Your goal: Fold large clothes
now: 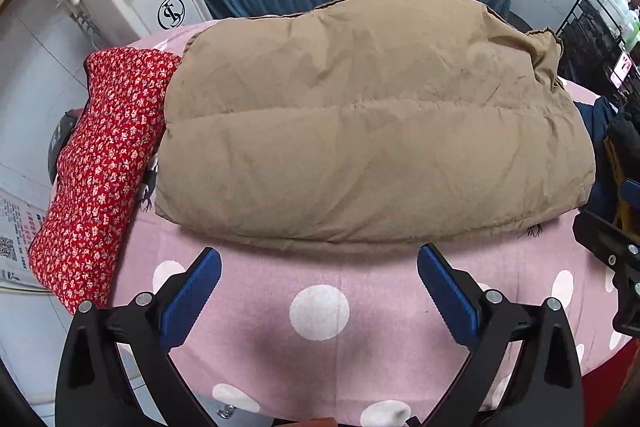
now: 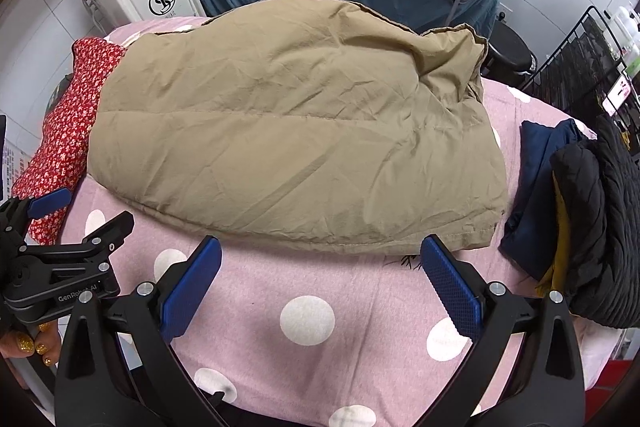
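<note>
Both tongs hang side by side over the near edge of the bed (image 1: pixel 320 367), and the tan coat (image 1: pixel 360 131) lies straight ahead of them, puffy and already doubled over, in the middle of the pink spotted sheet. Its long axis runs left to right, parallel to that near edge, so its hem faces both sets of tongs squarely. The left tongs (image 1: pixel 319 283) are spread wide with nothing between the blue pads, just short of the hem and roughly level with its middle. The right tongs (image 2: pixel 320 277) are just as wide and just as empty, sitting nearer the coat's right corner. Each hand, I'd say, is placed for its own half. A red floral cloth (image 1: pixel 100 163) is tucked against the coat's left end; dark clothes (image 2: pixel 580 211) are piled by the bed's right edge.
</note>
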